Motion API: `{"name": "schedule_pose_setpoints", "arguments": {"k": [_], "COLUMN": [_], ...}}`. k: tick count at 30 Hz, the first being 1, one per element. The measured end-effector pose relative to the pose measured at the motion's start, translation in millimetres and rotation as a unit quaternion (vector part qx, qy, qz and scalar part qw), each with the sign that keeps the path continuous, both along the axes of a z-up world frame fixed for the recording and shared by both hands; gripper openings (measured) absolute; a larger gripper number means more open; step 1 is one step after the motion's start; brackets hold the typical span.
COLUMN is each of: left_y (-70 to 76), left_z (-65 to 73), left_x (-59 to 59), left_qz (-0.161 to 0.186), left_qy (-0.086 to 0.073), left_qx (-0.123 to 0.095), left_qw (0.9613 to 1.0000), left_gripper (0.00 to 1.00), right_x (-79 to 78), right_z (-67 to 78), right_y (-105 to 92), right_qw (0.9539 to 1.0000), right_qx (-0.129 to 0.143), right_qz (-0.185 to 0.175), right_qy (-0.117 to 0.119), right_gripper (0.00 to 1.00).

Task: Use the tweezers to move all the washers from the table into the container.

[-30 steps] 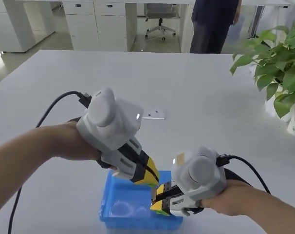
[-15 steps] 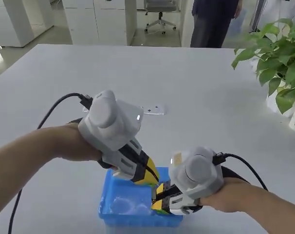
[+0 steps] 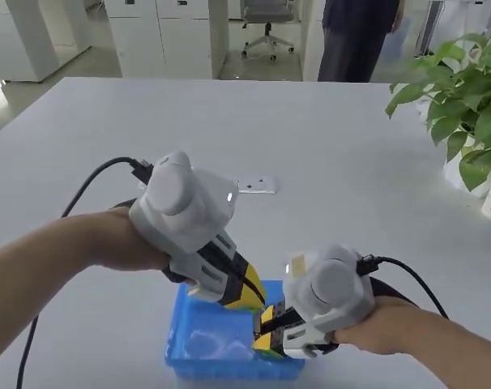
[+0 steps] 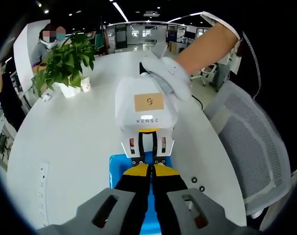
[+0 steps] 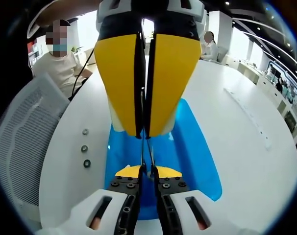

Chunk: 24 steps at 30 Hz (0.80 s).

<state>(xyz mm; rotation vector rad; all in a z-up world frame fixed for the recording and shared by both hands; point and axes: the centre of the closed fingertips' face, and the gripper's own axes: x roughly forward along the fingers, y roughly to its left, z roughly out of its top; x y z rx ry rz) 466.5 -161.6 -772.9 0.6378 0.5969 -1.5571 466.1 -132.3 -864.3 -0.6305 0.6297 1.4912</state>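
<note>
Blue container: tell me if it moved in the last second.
No. The blue container keeps the same offset from the small metal plate beyond it; the camera alone shifted.

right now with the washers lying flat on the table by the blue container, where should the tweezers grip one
Grip the washer across its ring: one tweezers tip through the hole, the other outside the rim, coming straight down from above. It lies flat on the table, so its edge probably offers too little to pinch from the side.
</note>
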Motion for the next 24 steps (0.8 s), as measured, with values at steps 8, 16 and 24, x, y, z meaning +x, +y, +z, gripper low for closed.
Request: {"name": "schedule_pose_setpoints", "arguments": {"k": [8,16,24], "left_y": [0.1,-1.4,-1.8], "left_z": [9.6,19.8,30.4], "left_x": [-1.5,-6.6,-12.2], "left_qz": [0.003,0.006,0.017], "left_qy": [-0.003,-0.008,-0.006], "left_qx": [0.003,0.0,-0.005], "left_qw": [1.0,0.9999,0.9998], "left_gripper": [0.04,0.04,0.04], "right_x": [-2.0,-5.7,-11.2], "right_z": [10.9,20.7,31.8], "right_y": [0.7,-0.6,-0.4], "right_qw": [0.9999,0.9998,0.9996], "right_qx": [0.011,0.016,0.022], "right_qz": [-0.006,-0.009,-0.009], "right_qy": [-0.002,-0.008,-0.015], "right_gripper": [0.11,0.12,0.11]}}
